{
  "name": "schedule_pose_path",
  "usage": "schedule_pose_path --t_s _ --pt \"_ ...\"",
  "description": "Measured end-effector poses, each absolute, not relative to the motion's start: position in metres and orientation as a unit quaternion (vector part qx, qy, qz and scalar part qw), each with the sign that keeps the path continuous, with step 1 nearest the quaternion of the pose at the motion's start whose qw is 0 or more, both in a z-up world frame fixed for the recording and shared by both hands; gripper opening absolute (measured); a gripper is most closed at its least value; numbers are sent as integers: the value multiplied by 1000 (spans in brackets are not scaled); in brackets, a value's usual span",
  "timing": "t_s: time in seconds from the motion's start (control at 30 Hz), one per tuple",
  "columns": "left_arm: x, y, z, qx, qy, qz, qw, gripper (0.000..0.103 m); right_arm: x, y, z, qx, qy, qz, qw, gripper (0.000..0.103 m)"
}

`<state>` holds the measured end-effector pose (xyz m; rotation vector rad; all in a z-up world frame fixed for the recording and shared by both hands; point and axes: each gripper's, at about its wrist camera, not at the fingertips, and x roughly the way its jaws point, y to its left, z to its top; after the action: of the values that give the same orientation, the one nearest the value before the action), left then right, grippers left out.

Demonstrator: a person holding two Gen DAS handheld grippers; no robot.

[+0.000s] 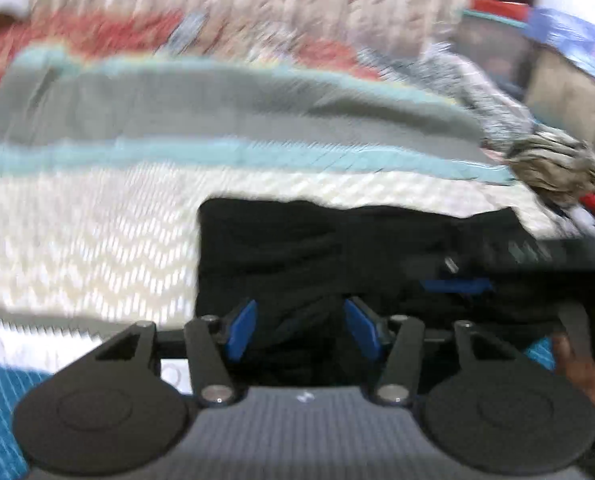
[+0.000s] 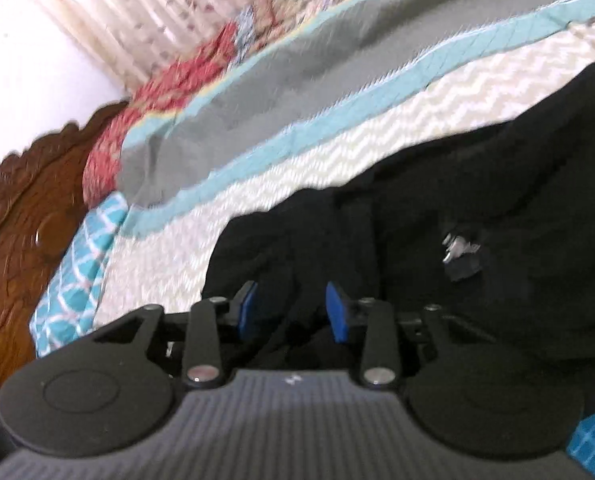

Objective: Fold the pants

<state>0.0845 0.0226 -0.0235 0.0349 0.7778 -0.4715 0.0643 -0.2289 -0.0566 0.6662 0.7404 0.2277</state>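
Observation:
The black pants [image 1: 337,248] lie bunched on a quilted bed cover [image 1: 97,248], blurred by motion. My left gripper [image 1: 301,330] has its blue pads apart with black cloth lying between them. The other gripper's dark body and a blue pad [image 1: 457,285] show at the right, on the pants. In the right wrist view the pants [image 2: 477,184] fill the right half, with a metal clasp [image 2: 455,246] showing. My right gripper [image 2: 293,312] also has its blue pads apart, with a fold of black cloth between them.
The bed cover [image 2: 257,184] has white zigzag, teal and grey bands. A carved wooden headboard [image 2: 21,232] stands at the left, with a teal patterned pillow [image 2: 77,256] beside it. A crumpled grey cloth [image 1: 557,168] lies at the far right. Curtains hang behind.

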Motion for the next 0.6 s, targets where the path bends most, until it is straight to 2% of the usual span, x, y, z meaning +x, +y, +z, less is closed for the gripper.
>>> schedule_pose_path --t_s 0.1,0.23,0.37,0.6 --pt "108 14 -58 55 445 -188 874 47 75 -216 -87 290 422 91 854 33" --pt "90 9 -60 75 442 -171 878 48 67 -212 -84 268 408 93 868 36" --pt "91 7 -42 65 446 -162 878 50 49 -212 -64 232 387 90 888 45" --pt "82 25 -36 12 475 -136 869 54 8 -232 -67 253 373 59 890 47"
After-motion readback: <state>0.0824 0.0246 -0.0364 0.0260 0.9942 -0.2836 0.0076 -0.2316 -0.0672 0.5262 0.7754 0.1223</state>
